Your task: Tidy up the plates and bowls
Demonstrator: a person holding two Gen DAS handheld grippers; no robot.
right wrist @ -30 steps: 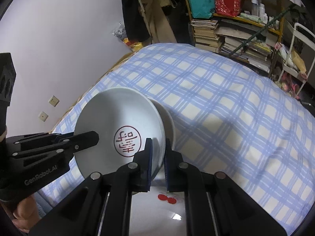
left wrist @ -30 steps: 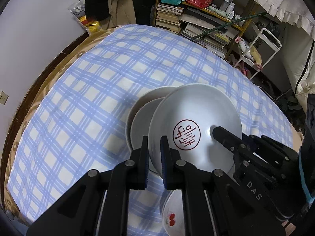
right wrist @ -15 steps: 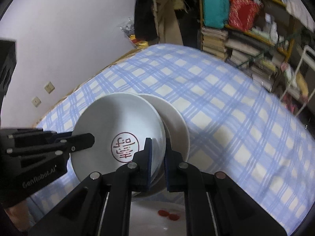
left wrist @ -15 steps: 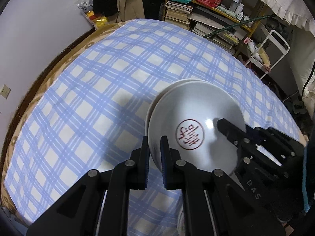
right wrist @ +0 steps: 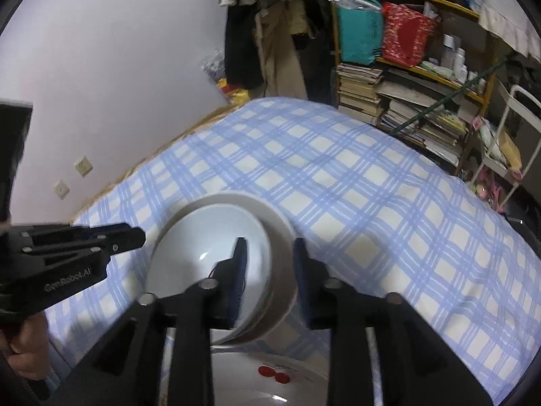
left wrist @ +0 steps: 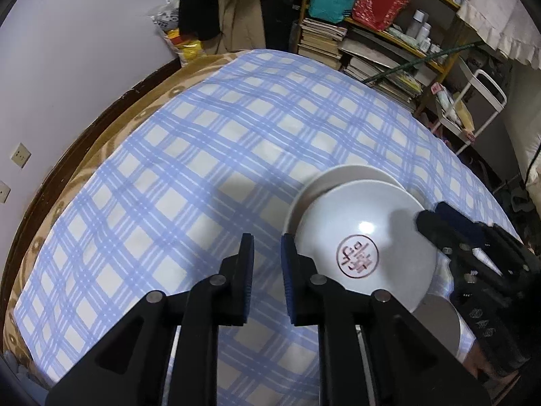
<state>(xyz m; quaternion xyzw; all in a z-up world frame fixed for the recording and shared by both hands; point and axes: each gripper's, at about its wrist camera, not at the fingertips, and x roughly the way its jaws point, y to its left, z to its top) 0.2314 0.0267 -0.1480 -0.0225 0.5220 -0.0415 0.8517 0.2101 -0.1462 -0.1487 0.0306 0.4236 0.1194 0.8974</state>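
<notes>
A white bowl with a red stamp (left wrist: 361, 243) rests nested in a second white bowl (left wrist: 341, 174) on the blue checked cloth (left wrist: 189, 176). My left gripper (left wrist: 267, 247) stands just left of its rim, jaws opening, nothing between them. In the right wrist view the stamped bowl (right wrist: 203, 253) and the outer bowl (right wrist: 282, 237) have their near rims between the fingers of my right gripper (right wrist: 269, 242). Its jaws are opening and the pads stand off the rims. The right gripper (left wrist: 432, 215) shows at the bowl's right edge, and the left gripper (right wrist: 135, 235) at its left.
A white plate with red cherries (right wrist: 274, 375) lies under my right gripper, close to the bowls. Bookshelves (left wrist: 378, 50) and a white cart (left wrist: 473, 108) stand beyond the far right edge. The wall (left wrist: 67, 50) runs along the left. A hand (right wrist: 20, 348) holds the left gripper.
Both grippers have let go of the stamped bowl, which came down into the bowl below. My left gripper slid left off its rim. The right jaws have spread.
</notes>
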